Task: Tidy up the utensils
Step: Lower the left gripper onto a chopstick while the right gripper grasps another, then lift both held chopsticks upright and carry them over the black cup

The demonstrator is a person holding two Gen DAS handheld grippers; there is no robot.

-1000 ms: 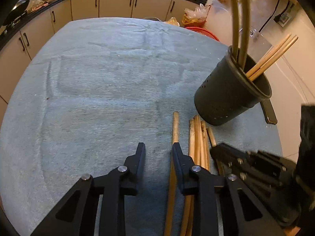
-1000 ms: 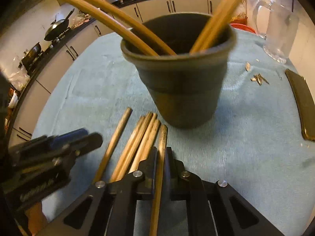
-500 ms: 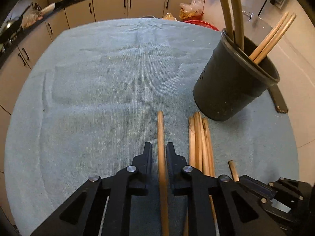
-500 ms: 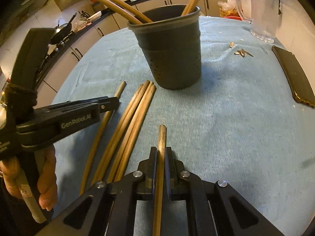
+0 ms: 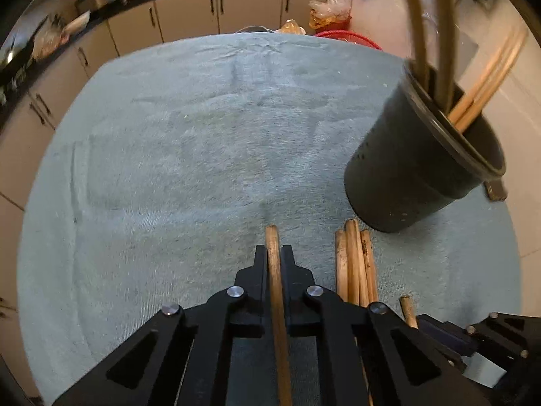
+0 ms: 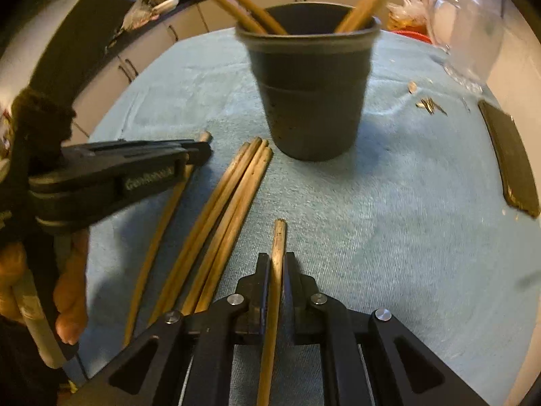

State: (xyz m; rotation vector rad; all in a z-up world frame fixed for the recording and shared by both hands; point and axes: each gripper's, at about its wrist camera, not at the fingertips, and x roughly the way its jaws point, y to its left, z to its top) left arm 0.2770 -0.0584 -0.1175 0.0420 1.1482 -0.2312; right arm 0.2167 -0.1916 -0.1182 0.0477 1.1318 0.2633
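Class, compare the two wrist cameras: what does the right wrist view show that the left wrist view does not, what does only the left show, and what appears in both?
Only the right wrist view shows the clear glass jug, small scattered bits on the cloth, and the person's bare hand holding the left gripper.

Only the left wrist view shows the red basket rim beyond the table.

Both show the dark grey plastic utensil holder with sticks standing in it, three loose wooden chopsticks lying together on the pale blue towel, and each gripper shut on one chopstick, including the right gripper.
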